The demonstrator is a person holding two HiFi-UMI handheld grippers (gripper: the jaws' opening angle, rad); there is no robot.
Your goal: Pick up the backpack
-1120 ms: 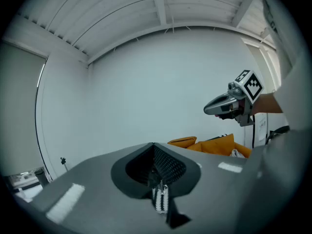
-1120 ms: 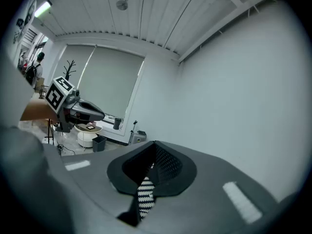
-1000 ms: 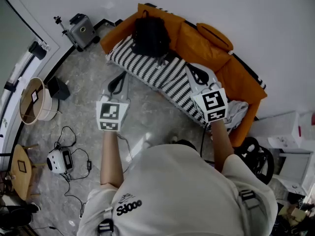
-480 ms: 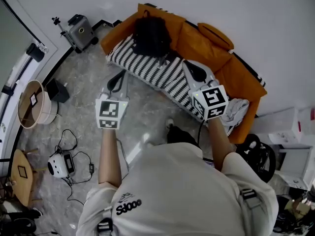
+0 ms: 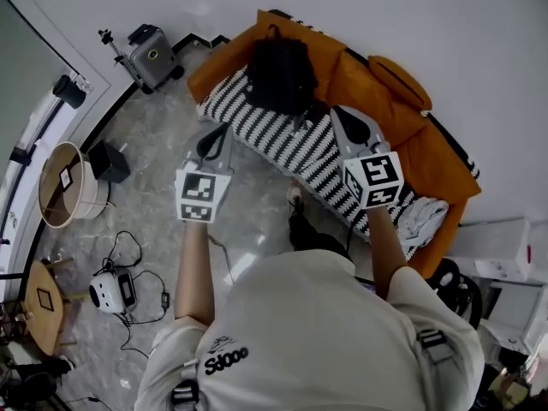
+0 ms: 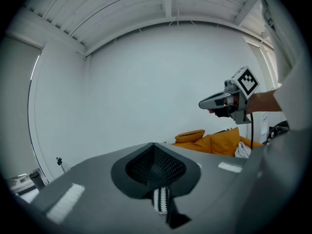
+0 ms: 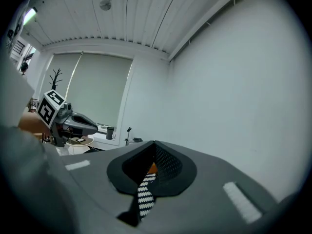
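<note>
As we are stepping closer, sofa [image 5: 441, 157] and both grippers are drawing together. Left gripper [image 5: 212, 141] is staying pressed together, empty, over floor [image 5: 163, 135] just off sofa's front edge; right gripper [image 5: 354, 128], likewise closed tight and empty, is hovering above striped cover [image 5: 274, 131]. Backpack [image 5: 280, 74] is sitting at sofa's left end against backrest, untouched. We are judging approach only begun; jaws are needing to spread first.

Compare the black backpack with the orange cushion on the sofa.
The backpack is black; the cushion is orange, matching the sofa. The backpack stands on the striped cover near the sofa's left end in the head view; the cushion lies further right, off that cover. The backpack looks bulkier, the cushion flatter. Both are on the sofa, by its back.
</note>
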